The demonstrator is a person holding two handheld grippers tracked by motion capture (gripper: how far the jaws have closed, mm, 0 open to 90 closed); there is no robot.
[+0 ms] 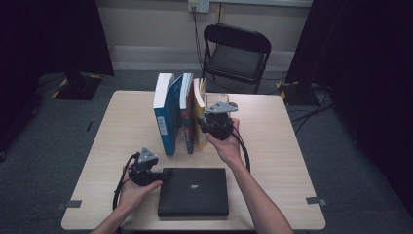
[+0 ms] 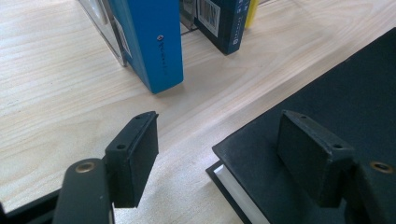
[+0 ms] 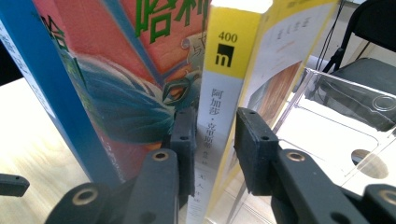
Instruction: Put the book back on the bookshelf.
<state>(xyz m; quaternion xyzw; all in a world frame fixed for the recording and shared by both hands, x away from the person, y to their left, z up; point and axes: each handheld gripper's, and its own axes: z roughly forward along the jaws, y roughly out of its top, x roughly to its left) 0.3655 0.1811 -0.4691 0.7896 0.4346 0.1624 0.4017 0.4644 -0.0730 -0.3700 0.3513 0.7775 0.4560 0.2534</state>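
Three books stand upright in a row at the table's middle: a blue book (image 1: 165,114), a colourful book (image 1: 186,112) and a yellow book (image 1: 198,114). My right gripper (image 1: 200,122) reaches in from the right. In the right gripper view its jaws (image 3: 215,135) straddle the yellow book's spine (image 3: 229,70), and the pads lie against both sides. A flat black book (image 1: 194,191) rests near the front edge. My left gripper (image 1: 159,176) hovers at its far left corner, open (image 2: 217,140), one jaw over the black cover (image 2: 336,93) and the other over bare wood.
A clear plastic bookend (image 3: 336,116) stands just right of the yellow book. A black folding chair (image 1: 236,53) sits behind the wooden table (image 1: 272,146). In the left gripper view the blue book (image 2: 149,42) stands a short way ahead of the jaws.
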